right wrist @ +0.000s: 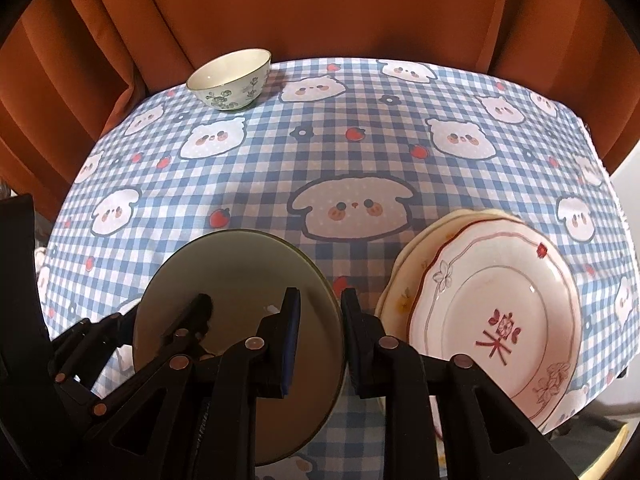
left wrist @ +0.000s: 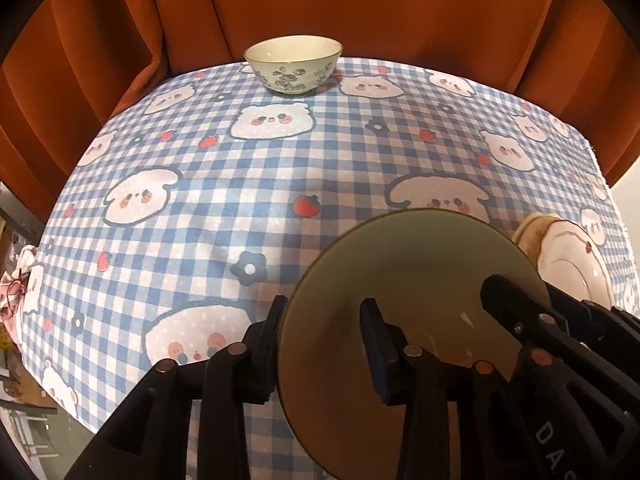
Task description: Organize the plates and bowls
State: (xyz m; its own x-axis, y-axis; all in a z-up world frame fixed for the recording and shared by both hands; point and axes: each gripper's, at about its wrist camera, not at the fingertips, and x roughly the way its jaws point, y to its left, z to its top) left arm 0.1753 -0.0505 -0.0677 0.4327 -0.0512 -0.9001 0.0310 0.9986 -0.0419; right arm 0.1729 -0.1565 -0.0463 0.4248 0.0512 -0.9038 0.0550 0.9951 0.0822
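An olive-rimmed bowl [left wrist: 420,280] [right wrist: 240,264] with a beige inside sits low at the near edge of the checked tablecloth [left wrist: 240,184]. I cannot tell whether it rests on the cloth. My left gripper [left wrist: 325,308] straddles its left rim. The outer finger is against the wall, the inner finger stands clear inside, so it is open. My right gripper [right wrist: 321,296] is shut on the bowl's right rim, one finger inside and one outside. A stack of plates [right wrist: 500,300] [left wrist: 568,256] lies just right of the bowl. A white bowl with green flowers [left wrist: 293,66] [right wrist: 230,80] stands at the far edge.
Orange curtains [left wrist: 320,0] hang close behind the table. The cloth's right edge [right wrist: 600,168] drops off beside the plates. Clutter shows beyond the table's left side [left wrist: 16,300].
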